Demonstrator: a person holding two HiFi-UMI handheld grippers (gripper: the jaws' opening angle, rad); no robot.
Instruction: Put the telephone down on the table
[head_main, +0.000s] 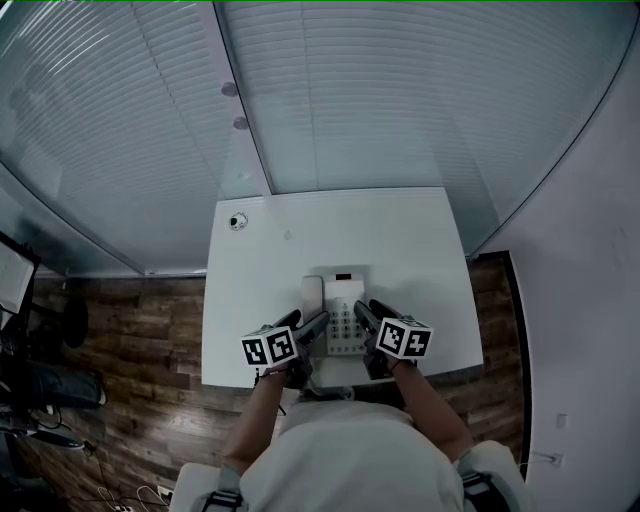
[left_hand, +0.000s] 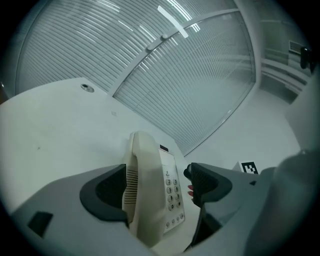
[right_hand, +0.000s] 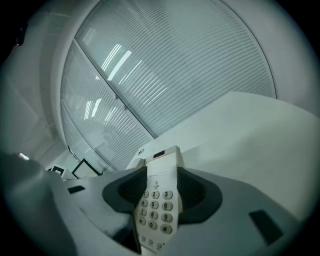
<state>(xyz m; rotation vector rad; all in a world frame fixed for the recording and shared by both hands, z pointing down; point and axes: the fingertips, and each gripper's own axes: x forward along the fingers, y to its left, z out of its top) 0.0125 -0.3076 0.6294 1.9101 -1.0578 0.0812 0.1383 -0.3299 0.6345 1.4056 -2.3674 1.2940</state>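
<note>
The person's forearms (head_main: 258, 415) reach out from the bottom of the head view, each carrying a tool to the telephone (head_main: 343, 305). It sits over the near part of the white worktop (head_main: 300, 230), just in from the front edge. Whether its base rests there I cannot tell.

The right tool (head_main: 365, 306) holds the telephone: its gripper view shows both dark pads pressed against the sides of the keypad (right_hand: 156, 210) body. The left tool (head_main: 312, 318) straddles the other side. One pad lies against the handset (left_hand: 142, 190), while the other shows a thin gap from the keypad face, so it looks unclamped.

To set it down well, I would firm up the left hold first, since one-sided support invites tilting. Both tools should then sink together with the base flat, so the handset stays in its cradle. A spot further from the edge seems safer. The jaws should widen only once the worktop bears the weight.
</note>
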